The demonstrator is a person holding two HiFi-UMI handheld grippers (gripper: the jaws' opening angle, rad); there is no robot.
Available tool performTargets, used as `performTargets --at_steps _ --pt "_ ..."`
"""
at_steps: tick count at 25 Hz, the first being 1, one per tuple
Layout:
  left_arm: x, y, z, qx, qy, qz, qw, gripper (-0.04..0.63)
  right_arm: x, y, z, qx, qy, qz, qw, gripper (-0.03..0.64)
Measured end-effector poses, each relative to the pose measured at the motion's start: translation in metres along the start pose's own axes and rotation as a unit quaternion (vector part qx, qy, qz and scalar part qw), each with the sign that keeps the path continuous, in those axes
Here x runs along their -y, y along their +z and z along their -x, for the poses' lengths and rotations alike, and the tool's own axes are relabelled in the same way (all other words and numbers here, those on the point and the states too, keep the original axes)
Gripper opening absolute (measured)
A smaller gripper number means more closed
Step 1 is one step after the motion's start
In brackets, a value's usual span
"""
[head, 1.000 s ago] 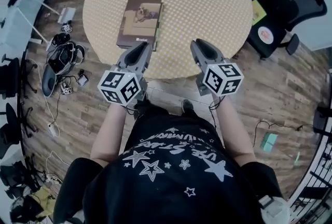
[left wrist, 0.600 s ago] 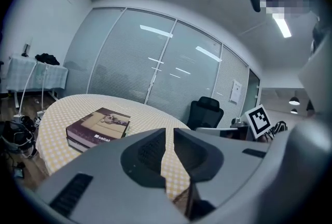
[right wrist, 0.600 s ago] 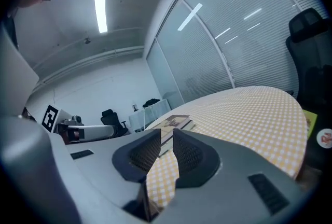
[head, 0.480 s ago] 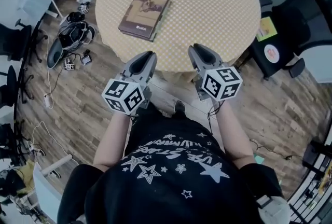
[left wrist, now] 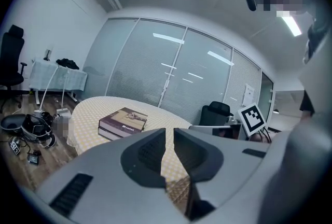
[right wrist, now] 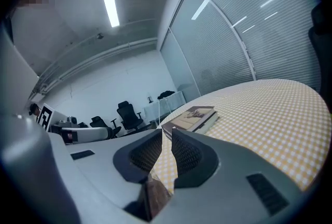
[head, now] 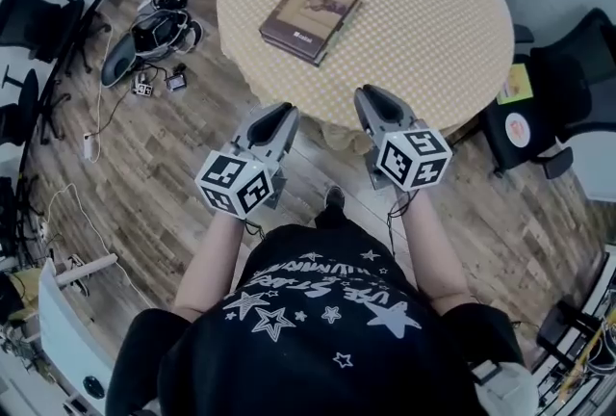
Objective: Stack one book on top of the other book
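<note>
Grey left fingers [left wrist: 148, 153]: a narrow gap, nothing between them.
Left gripper [head: 279, 109]: over the wood floor [head: 173, 183], just short of the table's near edge, pointing toward the table.
Right fingers [right wrist: 192, 153]: a narrow gap that has just been closing, nothing between them.
Right gripper [head: 369, 94]: beside the left one and apart from it, its tip at the table's near rim.
Books [head: 310, 15]: two, one stacked flat on the other, edges nearly flush, on the left part of the table.
Books to fingers: well apart from both grippers, beyond them, closer to the left gripper's line. In the left gripper view they sit left of the jaw gap; in the right gripper view they sit just past the tips, almost in line with the gap.
Books' long axis: in the head view it slants from near-left to far-right. The dark end with white print faces the grippers.
Top book [left wrist: 127, 117]: brown cover with a pale picture, face up.
Table [head: 414, 19]: round, under a yellow checked cloth.
Chair [head: 577, 77]: black, right of the table.
</note>
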State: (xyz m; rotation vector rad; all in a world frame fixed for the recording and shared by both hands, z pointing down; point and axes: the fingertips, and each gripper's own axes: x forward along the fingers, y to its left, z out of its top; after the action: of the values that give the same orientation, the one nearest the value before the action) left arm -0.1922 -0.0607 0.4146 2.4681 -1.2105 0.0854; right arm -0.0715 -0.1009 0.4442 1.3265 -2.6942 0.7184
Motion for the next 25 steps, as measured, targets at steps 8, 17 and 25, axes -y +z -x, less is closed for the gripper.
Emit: performTargets --at_steps 8,17,25 --pt "0.005 0.013 0.062 0.041 -0.031 0.009 0.9986 0.031 -0.061 -0.005 0.015 0.006 -0.025 0.022 0.999 0.043" --pt "0.024 0.006 0.132 0.042 -0.056 0.0 0.9975 0.014 -0.125 -0.022 0.061 0.022 -0.048 0.036 0.998 0.04" --pt "0.048 -0.008 0.18 0.042 -0.065 -0.013 0.9969 0.014 -0.165 -0.048 0.108 0.028 -0.059 0.034 0.997 0.04"
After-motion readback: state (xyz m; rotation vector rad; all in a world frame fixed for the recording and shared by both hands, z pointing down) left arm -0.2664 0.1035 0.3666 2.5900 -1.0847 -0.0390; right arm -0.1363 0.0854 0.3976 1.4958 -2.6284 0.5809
